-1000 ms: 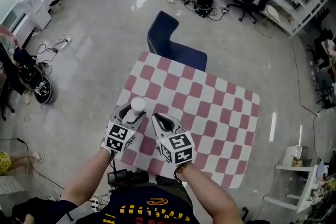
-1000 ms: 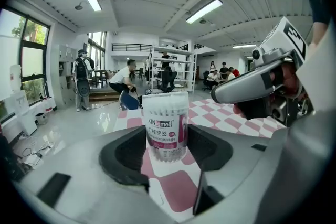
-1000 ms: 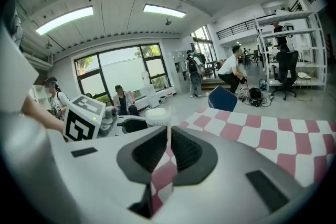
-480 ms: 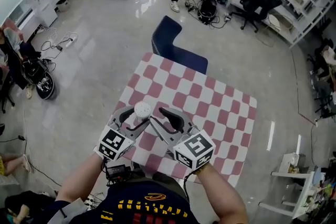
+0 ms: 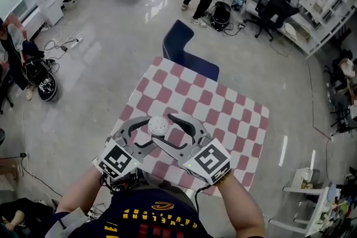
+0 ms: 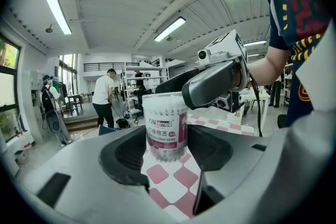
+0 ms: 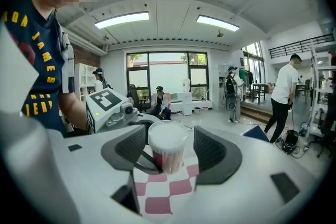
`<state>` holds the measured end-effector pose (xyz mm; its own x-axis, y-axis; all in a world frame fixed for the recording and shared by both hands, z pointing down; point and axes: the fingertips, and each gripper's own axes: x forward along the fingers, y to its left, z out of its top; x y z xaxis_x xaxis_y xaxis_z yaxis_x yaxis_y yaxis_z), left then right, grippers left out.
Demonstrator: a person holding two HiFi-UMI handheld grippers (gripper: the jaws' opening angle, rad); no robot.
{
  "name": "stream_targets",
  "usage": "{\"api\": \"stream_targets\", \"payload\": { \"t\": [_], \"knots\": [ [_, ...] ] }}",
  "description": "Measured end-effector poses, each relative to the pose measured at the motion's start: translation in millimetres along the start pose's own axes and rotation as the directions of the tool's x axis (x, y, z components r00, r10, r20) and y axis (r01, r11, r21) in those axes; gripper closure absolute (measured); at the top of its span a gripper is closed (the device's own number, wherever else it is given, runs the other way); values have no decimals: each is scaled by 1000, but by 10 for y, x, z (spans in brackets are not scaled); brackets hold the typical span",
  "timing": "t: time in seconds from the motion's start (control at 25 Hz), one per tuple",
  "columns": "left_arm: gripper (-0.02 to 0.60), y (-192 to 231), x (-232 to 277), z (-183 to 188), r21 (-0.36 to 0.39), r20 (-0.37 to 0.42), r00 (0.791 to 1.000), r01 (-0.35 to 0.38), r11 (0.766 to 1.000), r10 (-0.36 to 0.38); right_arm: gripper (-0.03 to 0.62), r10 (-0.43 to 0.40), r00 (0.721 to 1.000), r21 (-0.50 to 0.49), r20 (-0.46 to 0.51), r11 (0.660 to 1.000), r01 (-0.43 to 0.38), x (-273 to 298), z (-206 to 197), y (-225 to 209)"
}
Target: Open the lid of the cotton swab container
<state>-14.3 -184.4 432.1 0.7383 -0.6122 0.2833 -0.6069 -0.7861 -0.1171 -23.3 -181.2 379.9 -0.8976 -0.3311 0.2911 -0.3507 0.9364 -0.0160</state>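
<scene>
Left tongs (image 6: 167,140) clamped on the lower body of the clear cylindrical plastic cotton swab container with a pink label (image 5: 158,126); container upright, held clear above the near left part of the pink-and-white checked counter (image 5: 226,114); right tongs (image 7: 169,148) spread wide, one jaw on either side of the container's upper end, neither pad touching it; these jaws have just been opening; white swab tips show at the top; lid on or off: cannot tell.
</scene>
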Motion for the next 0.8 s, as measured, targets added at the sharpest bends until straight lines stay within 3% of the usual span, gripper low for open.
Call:
{"api": "stream_targets", "payload": {
  "t": [0.52,0.8],
  "knots": [
    [333,-193,-72,171,50,24,997,78,996,-79,333,91,992,-20,-86,995,-93,-135,-8,164],
    [334,-227,-100,174,35,48,990,130,991,-131,335,116,992,29,-57,993,-115,-154,26,173]
  ]
}}
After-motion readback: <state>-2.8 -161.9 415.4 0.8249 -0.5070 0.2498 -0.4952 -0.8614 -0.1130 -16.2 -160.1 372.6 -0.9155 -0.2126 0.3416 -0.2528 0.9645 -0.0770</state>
